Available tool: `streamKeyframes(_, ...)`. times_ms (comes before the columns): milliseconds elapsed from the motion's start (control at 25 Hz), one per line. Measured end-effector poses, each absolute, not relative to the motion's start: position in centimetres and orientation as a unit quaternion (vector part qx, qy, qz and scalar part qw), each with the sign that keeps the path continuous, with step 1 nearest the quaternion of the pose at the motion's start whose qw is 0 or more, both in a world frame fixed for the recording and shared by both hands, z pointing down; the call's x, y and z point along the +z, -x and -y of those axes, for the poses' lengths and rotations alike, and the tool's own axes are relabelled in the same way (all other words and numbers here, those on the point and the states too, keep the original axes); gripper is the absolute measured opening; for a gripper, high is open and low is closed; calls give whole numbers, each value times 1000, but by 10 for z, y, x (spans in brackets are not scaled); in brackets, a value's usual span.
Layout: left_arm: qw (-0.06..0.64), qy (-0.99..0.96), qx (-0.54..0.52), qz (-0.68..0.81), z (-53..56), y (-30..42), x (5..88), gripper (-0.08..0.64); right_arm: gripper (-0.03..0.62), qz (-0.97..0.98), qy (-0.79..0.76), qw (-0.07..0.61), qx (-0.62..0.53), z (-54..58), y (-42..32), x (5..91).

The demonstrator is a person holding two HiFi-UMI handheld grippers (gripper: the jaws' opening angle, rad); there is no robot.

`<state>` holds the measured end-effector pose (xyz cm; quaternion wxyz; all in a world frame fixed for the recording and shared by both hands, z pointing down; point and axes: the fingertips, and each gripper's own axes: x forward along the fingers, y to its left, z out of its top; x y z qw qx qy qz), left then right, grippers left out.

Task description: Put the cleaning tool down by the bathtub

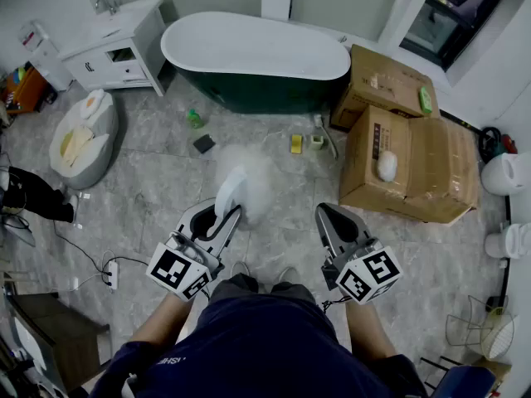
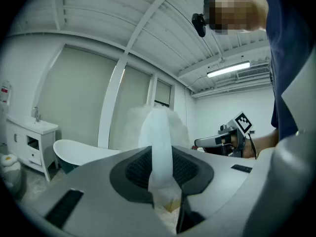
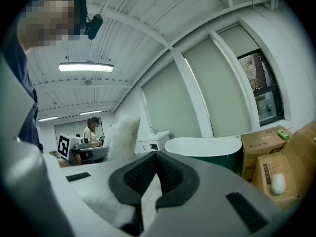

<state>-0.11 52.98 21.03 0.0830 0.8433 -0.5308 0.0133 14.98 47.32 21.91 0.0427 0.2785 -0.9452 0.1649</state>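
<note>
The cleaning tool is a fluffy white duster [image 1: 255,181] with a flat white handle [image 1: 230,191]. My left gripper [image 1: 219,220] is shut on that handle and holds it upright over the floor, well short of the bathtub [image 1: 257,56]. In the left gripper view the handle [image 2: 160,142] rises between the dark pads, with the fluff [image 2: 132,125] behind it. My right gripper [image 1: 326,215] hangs to the right of the duster, jaws shut with nothing in them. The right gripper view shows the duster [image 3: 121,135] at its left and the bathtub [image 3: 205,146] ahead.
Cardboard boxes [image 1: 411,160] stand right of the tub. A white vanity [image 1: 116,44] is at the far left. A green bottle [image 1: 193,118], a dark pad [image 1: 203,143] and a yellow item [image 1: 296,143] lie on the floor before the tub. A white fixture [image 1: 83,139] lies at left.
</note>
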Motion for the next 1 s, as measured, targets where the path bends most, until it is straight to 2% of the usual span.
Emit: streamKeyframes(1000,90,-841,17,534,-529,-25,214,107,5,941,-289,59,168,-467,-169,231)
